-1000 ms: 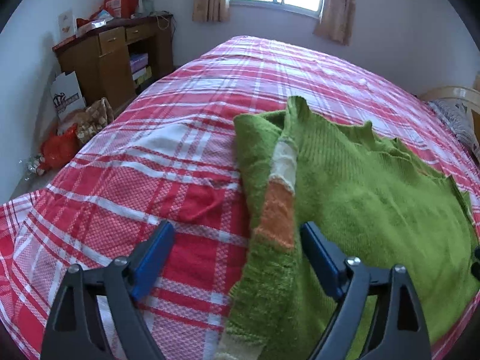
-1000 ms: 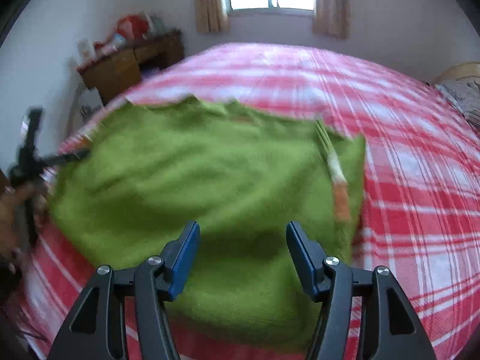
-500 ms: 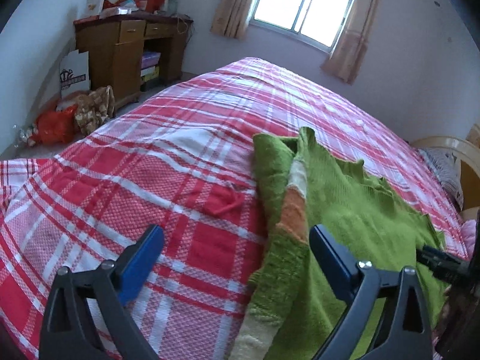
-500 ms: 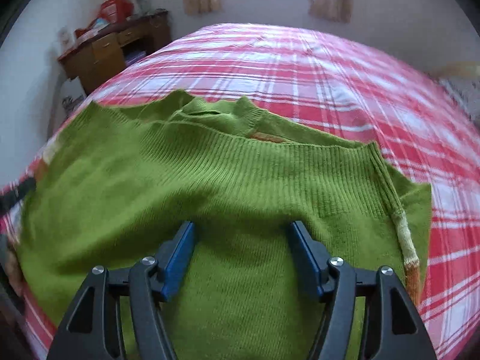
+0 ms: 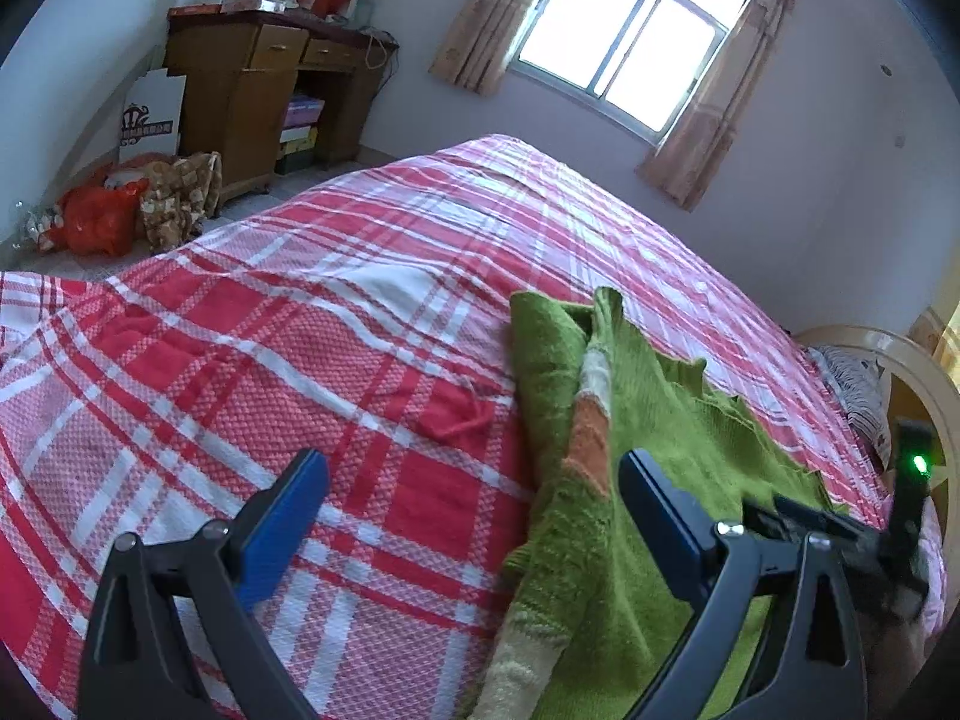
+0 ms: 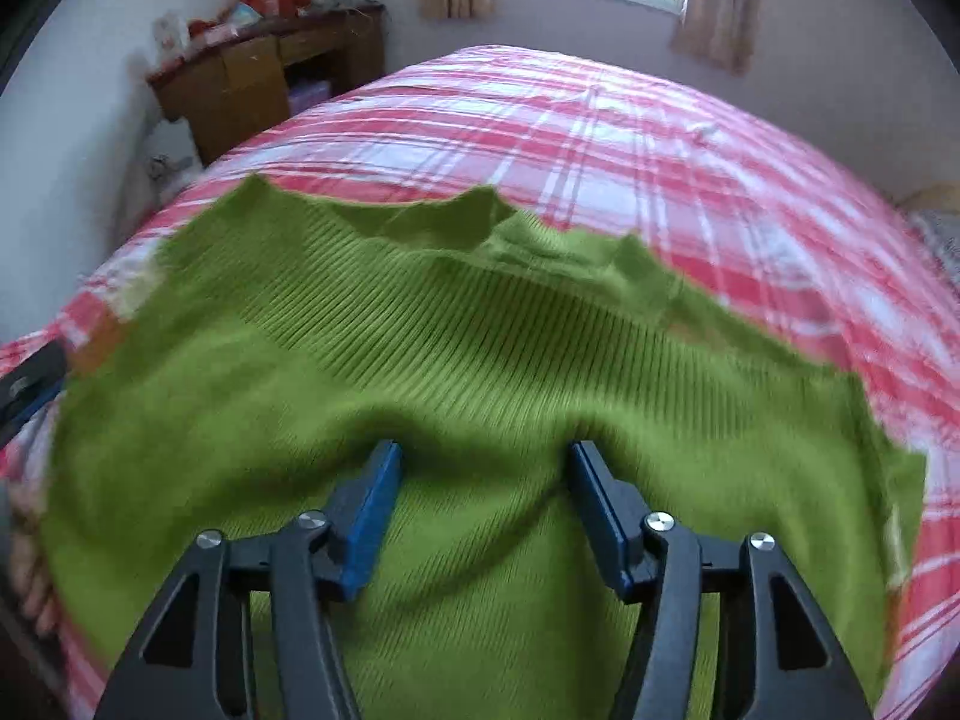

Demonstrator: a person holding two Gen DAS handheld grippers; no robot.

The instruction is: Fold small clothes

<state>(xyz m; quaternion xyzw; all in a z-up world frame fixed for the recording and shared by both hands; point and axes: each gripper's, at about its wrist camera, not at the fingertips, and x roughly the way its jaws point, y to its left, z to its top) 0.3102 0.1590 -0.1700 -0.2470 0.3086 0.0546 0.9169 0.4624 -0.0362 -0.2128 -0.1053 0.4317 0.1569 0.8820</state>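
Observation:
A green knit sweater (image 6: pixel 420 348) lies folded on the red plaid bed (image 6: pixel 660 138). In the left wrist view the sweater (image 5: pixel 672 432) shows its sleeve with orange and cream bands (image 5: pixel 591 420) along the left edge. My left gripper (image 5: pixel 474 510) is open and empty, above the sweater's left edge. My right gripper (image 6: pixel 483 480) is open, low over the sweater's near part, with cloth bunched between the jaws. The right gripper's body also shows in the left wrist view (image 5: pixel 840 531).
A wooden desk (image 5: pixel 264 90) with boxes stands by the far left wall, with bags (image 5: pixel 102 216) on the floor beside it. A window (image 5: pixel 624 36) with curtains is behind the bed. A chair back (image 5: pixel 900 372) is at the right.
My right gripper has moved forward and down onto the sweater. My left gripper has tilted up and drawn back slightly. Both stay open.

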